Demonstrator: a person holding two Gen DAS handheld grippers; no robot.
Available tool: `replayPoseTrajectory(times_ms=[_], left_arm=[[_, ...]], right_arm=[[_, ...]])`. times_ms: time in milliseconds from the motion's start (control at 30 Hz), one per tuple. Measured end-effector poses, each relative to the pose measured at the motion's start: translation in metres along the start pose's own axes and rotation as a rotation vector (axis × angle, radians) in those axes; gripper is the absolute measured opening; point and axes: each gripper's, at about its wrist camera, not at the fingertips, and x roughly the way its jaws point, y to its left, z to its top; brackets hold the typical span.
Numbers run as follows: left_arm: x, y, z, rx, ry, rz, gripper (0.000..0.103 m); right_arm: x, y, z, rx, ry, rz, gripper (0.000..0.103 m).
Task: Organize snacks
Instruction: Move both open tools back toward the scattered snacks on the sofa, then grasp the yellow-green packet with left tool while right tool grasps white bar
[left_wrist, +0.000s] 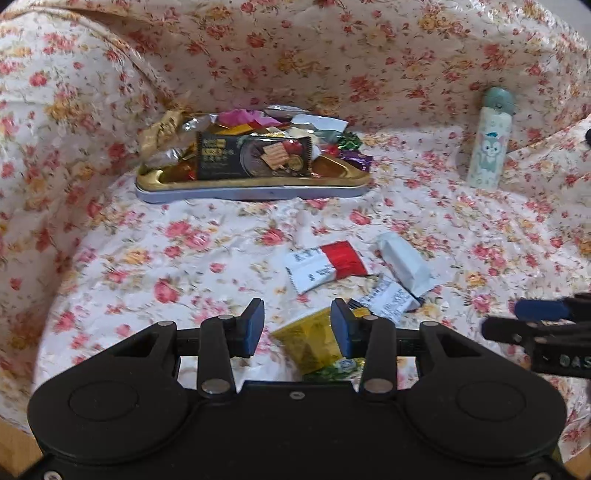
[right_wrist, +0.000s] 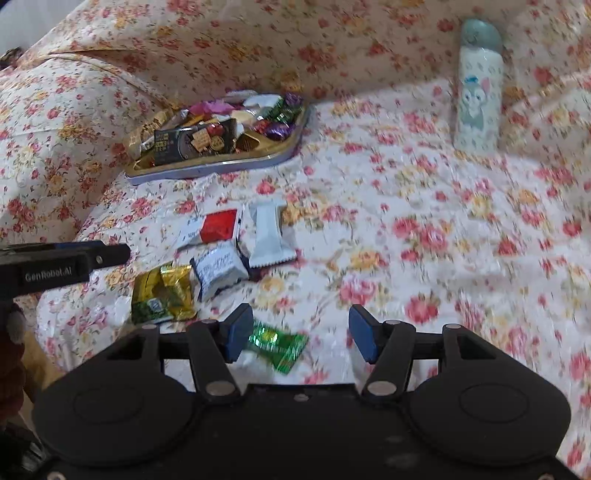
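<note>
Left wrist view shows your left gripper (left_wrist: 297, 328) with its jaws apart and empty above a yellow foil snack packet (left_wrist: 308, 341) on the floral plastic tablecloth (left_wrist: 184, 258). Just beyond lie a red-and-white wrapper (left_wrist: 327, 266) and a white wrapped bar (left_wrist: 404, 264). Your right gripper (right_wrist: 301, 334) is also released, a green foil candy (right_wrist: 279, 347) below its left finger. Farther back, the gold oval tin tray (right_wrist: 207, 168) holds mixed sweets, and a white cartoon-printed bottle (right_wrist: 478, 92) stands well apart
</note>
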Motion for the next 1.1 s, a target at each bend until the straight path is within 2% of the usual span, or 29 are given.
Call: replayPoseTrajectory(times_ms=[67, 200, 300, 467, 700, 900, 1100], left_arm=[[0.001, 0.001, -0.008, -0.008, -0.004, -0.027, 0.050], [-0.001, -0.001, -0.023, 0.051, -0.009, -0.056, 0.050], [-0.002, -0.008, -0.030, 0.112, -0.017, -0.068, 0.062], [0.009, -0.015, -0.034, 0.167, -0.015, -0.067, 0.063], [0.028, -0.007, -0.029, 0.134, 0.002, -0.054, 0.064], [0.038, 0.004, -0.025, 0.143, -0.015, -0.040, 0.064], [0.052, 0.023, -0.018, 0.103, -0.033, -0.016, 0.064]], right_arm=[[0.004, 0.003, 0.000, -0.042, -0.034, 0.018, 0.061], [0.010, 0.014, -0.004, -0.162, -0.082, 0.061, 0.061], [0.017, 0.027, -0.010, -0.282, -0.116, 0.085, 0.061], [0.035, 0.040, -0.014, -0.384, -0.126, 0.124, 0.062], [0.055, 0.034, -0.014, -0.383, -0.129, 0.109, 0.062], [0.065, 0.023, -0.007, -0.338, -0.137, 0.085, 0.062], [0.074, 0.014, -0.005, -0.286, -0.144, 0.073, 0.063]])
